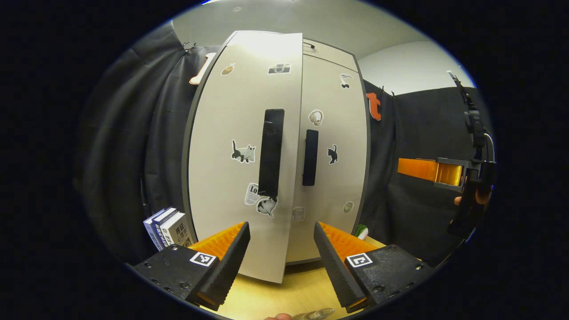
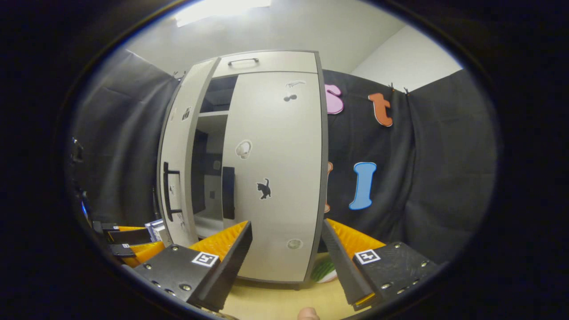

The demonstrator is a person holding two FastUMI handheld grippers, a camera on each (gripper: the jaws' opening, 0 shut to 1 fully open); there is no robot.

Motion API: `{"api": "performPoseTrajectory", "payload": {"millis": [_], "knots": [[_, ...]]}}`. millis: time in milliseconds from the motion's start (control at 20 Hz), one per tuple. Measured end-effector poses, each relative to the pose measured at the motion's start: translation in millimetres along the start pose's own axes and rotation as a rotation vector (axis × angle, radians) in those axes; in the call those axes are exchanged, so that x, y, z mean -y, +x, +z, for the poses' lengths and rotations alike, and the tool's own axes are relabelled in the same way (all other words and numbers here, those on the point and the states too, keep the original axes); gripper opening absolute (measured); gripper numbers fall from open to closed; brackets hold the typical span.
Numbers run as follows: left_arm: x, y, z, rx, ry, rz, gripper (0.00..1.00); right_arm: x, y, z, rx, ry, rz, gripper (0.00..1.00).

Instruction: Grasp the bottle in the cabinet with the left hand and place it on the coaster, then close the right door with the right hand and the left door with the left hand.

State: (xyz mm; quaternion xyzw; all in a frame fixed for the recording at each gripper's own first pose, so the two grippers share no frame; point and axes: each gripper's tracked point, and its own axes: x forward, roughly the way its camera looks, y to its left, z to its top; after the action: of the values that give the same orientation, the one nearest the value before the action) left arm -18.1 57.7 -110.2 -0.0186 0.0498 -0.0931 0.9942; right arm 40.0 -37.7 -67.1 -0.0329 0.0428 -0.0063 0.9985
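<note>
Right gripper view: right door (image 2: pixel 273 178) closed, left door (image 2: pixel 175 164) ajar.

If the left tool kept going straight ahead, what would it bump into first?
Probably the pale grey left cabinet door, which stands ajar straight ahead of the open left tool. It would likely meet the door's free edge near the long black handle, though the depth is hard to judge.

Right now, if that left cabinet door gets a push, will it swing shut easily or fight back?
Probably easily. The left door looks like a thin, flat, rigid panel standing partly open, so it should pivot rather than flex. Its tall handle offers a firm push point. The cabinet looks bulky enough not to tip, I'd guess.
</note>
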Motion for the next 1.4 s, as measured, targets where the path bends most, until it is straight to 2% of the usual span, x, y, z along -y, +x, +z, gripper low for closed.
{"api": "performPoseTrajectory", "payload": {"millis": [1400], "knots": [[12, -12, 32, 0.042, 0.039, 0.050, 0.91, 13, -13, -4, -0.004, 0.013, 0.002, 0.96]]}}
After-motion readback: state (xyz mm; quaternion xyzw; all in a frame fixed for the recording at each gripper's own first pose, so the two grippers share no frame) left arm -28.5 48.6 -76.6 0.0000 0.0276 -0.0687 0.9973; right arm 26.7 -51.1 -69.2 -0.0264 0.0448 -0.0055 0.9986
